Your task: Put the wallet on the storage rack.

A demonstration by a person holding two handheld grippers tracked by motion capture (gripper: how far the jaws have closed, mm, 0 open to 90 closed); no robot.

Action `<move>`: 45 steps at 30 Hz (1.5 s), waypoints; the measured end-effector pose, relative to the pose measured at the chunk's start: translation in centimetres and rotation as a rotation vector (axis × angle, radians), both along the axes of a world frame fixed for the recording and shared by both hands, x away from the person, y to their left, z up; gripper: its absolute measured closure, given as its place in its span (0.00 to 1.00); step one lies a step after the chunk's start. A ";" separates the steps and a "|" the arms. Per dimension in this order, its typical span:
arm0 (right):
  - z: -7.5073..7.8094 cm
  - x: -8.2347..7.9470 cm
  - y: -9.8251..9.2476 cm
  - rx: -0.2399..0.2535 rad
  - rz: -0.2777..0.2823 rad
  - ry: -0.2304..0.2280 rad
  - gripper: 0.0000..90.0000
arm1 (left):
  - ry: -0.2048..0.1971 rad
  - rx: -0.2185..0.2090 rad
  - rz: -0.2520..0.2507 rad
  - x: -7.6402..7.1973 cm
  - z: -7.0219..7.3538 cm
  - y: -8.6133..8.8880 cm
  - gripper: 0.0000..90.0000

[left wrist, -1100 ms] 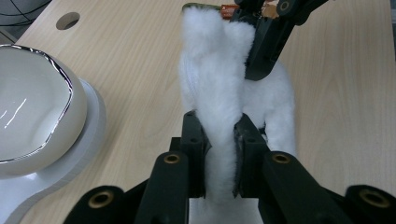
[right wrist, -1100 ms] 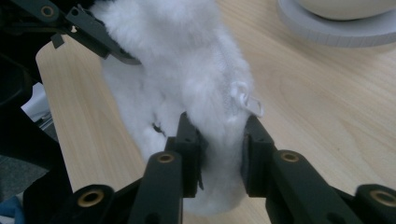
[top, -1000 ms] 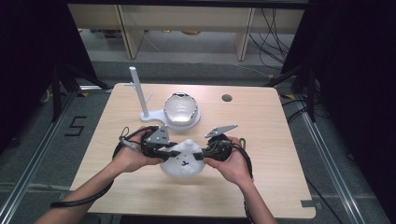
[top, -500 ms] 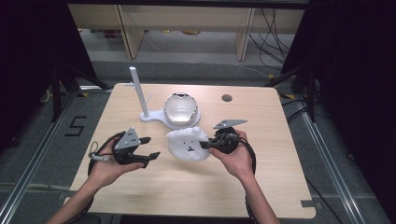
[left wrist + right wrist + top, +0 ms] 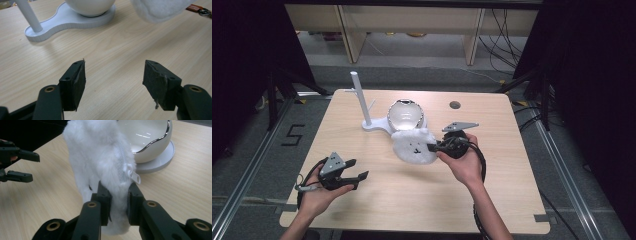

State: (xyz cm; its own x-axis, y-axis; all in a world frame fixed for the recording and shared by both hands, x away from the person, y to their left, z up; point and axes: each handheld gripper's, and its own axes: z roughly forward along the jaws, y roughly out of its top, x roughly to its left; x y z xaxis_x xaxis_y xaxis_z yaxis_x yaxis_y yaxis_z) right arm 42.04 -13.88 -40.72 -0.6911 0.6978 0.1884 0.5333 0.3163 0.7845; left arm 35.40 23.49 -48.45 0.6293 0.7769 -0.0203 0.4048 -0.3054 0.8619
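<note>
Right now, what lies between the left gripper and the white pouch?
Only bare table lies between the left gripper and the pouch, as the high view shows.

White fluffy pouch (image 5: 100,165), plush, with small face printed on one side and white zipper with pull tab (image 5: 132,173) along its edge. Clamped by one end between jaws of right gripper (image 5: 119,200), pads pressing into fur on both sides. Standing up from those jaws, zipper edge turned to the right jaw, pull tab hanging just above it. Lifted off the wood, far end near white bowl. Well apart from jaws of left gripper (image 5: 113,80), spread with nothing between.
</note>
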 end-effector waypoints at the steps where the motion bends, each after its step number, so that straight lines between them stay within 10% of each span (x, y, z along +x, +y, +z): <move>1: 0.2 0.0 0.1 0.013 -0.015 0.007 0.86 | 0.003 -0.010 0.006 0.0 -0.4 0.1 0.38; 45: 2.4 4.2 1.4 0.080 -0.082 -0.083 0.86 | 0.014 -0.002 0.023 0.0 -2.4 -0.1 0.38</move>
State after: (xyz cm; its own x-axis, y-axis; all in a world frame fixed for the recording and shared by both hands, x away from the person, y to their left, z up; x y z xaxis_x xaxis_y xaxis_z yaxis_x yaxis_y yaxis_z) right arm 46.26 -12.51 -38.30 -0.6481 0.7374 0.1901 0.4868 0.2093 0.8481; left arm 35.36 23.35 -50.87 0.6111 0.7910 -0.0308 0.4239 -0.2941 0.8566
